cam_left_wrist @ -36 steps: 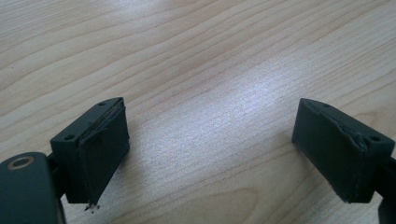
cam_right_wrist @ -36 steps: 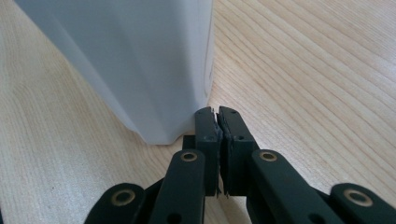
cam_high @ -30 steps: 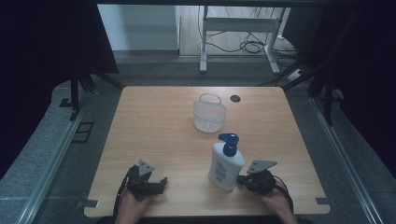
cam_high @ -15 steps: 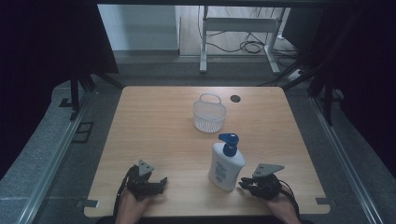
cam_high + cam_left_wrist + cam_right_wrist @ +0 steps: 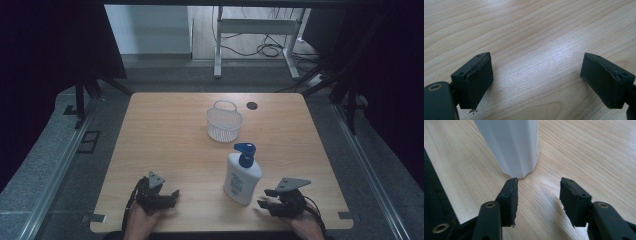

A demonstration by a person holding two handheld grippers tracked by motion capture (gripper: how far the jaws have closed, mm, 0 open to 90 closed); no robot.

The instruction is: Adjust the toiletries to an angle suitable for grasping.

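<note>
Lotion bottle (image 5: 242, 174), white with a blue pump head, stands upright on the wooden table (image 5: 165, 140), just ahead of your right gripper (image 5: 268, 199) and a little to its left. In the right gripper view the bottle's (image 5: 510, 145) rounded white base sits on the wood just beyond the tip of your left-hand finger (image 5: 510, 195), close to it but apart; nothing lies between the two fingers, only bare table. Your right gripper (image 5: 538, 195) holds its jaws apart with a clear gap, gripping nothing, and the bottle is outside that gap, not between the pads.

Your left gripper (image 5: 167, 194) rests low near the table's front edge, well apart from the bottle, which stands off to its right. In the left gripper view its jaws are spread wide, wider than the right pair, and the fingers (image 5: 477, 80) frame only plain wood grain.

Farther ahead of both grippers, past the bottle, a small white mesh basket (image 5: 223, 122) with a loop handle stands on the table, and a dark round grommet (image 5: 251, 105) sits just beyond it to the right.
</note>
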